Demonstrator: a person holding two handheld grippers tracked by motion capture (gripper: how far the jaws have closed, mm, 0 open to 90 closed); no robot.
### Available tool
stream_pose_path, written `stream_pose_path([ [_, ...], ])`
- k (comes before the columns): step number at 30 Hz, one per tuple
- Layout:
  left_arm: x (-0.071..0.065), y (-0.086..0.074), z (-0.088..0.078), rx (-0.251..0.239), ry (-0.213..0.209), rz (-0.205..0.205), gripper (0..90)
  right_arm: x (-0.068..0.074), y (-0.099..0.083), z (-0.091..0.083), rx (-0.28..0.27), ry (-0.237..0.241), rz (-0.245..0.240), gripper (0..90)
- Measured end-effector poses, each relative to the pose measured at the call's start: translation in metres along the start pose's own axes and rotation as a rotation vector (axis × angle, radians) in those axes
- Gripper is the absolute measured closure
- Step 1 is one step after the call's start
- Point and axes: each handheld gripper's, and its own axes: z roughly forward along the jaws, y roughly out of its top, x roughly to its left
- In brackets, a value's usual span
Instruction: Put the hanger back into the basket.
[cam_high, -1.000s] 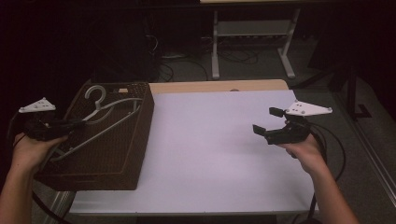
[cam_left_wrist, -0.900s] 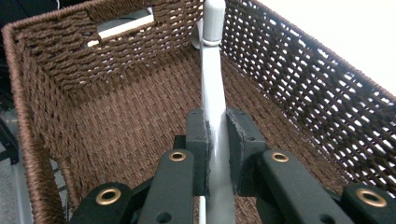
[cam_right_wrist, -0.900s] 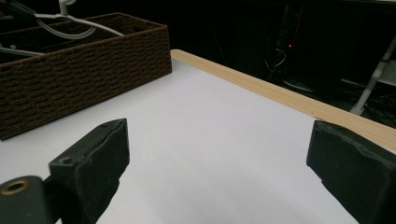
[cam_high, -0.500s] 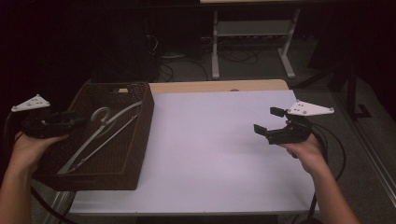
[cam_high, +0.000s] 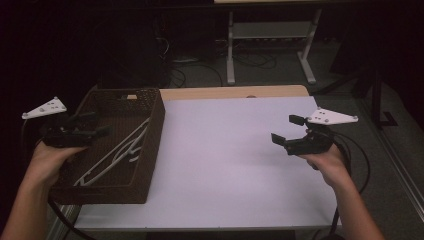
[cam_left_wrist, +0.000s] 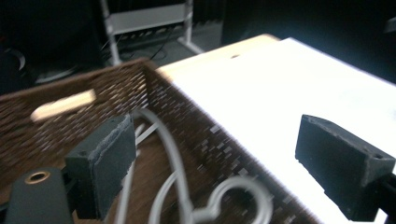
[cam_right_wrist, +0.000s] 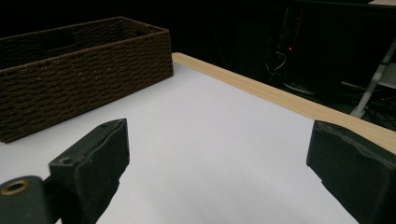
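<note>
The left gripper (cam_high: 95, 131) hangs over the near left part of the brown woven basket (cam_high: 150, 165), its fingers (cam_left_wrist: 105, 165) spread wide with nothing between them. They have just been opening. From the left gripper view, one finger sits above the inside of the basket and the other above its right wall, with the white tabletop (cam_high: 240, 160) beyond. Neither pad touches anything.

The white hanger (cam_high: 117, 152) lies loose on the bottom of the basket, running slantwise from the near left corner toward the far right wall. Its hook (cam_left_wrist: 233, 203) shows just below and between the left fingers, blurred, apart from both pads.

The right gripper (cam_high: 289, 134) is held above the right side of the tabletop, well apart from the basket, fingers (cam_right_wrist: 93, 161) spread and empty, pointing across the bare white surface toward the basket.

A second ago the left fingers were pinched on the hanger, which stood lifted above the basket with its hook up in the air. Half a second ago the hanger was already sunk lower into the basket. Now it is down flat inside and let go, and the left gripper has drawn back a little toward the basket's left edge. The right gripper has stayed where it was, just as open.
</note>
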Motion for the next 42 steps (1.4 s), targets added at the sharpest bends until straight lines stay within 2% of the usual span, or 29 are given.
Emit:
stream_pose_path([
  [2, -0.011, 0.005, 0.007, -0.021, -0.027, 0.005, 12.3, 0.001, 0.000, 0.000, 0.001, 0.001, -0.003, 5.3],
  [7, -0.030, 0.011, 0.022, -0.049, -0.063, 0.017, 12.4, 0.004, 0.000, -0.001, -0.001, 0.001, -0.008, 5.2],
  [15, -0.064, 0.018, 0.048, -0.084, -0.124, 0.059, 12.8, 0.006, 0.001, -0.002, -0.001, 0.000, -0.012, 5.2],
  [22, -0.085, 0.020, 0.068, -0.116, -0.177, 0.077, 13.5, 0.008, 0.001, -0.004, -0.003, -0.001, -0.014, 5.0],
  [25, -0.091, 0.018, 0.076, -0.125, -0.203, 0.084, 13.6, 0.008, 0.002, -0.005, -0.009, -0.001, -0.013, 4.4],
  [29, -0.096, 0.014, 0.083, -0.132, -0.217, 0.095, 13.6, 0.010, 0.005, -0.008, -0.024, -0.001, -0.010, 2.6],
  [33, -0.102, 0.012, 0.086, -0.149, -0.235, 0.112, 13.2, 0.012, 0.009, -0.012, -0.046, -0.004, -0.012, 1.3],
  [40, -0.103, 0.007, 0.084, -0.127, -0.233, 0.124, 9.2, 0.015, 0.015, -0.017, -0.075, 0.004, -0.023, 1.1],
  [42, -0.102, 0.004, 0.084, -0.146, -0.243, 0.124, 8.8, 0.016, 0.016, -0.018, -0.081, 0.004, -0.022, 1.1],
])
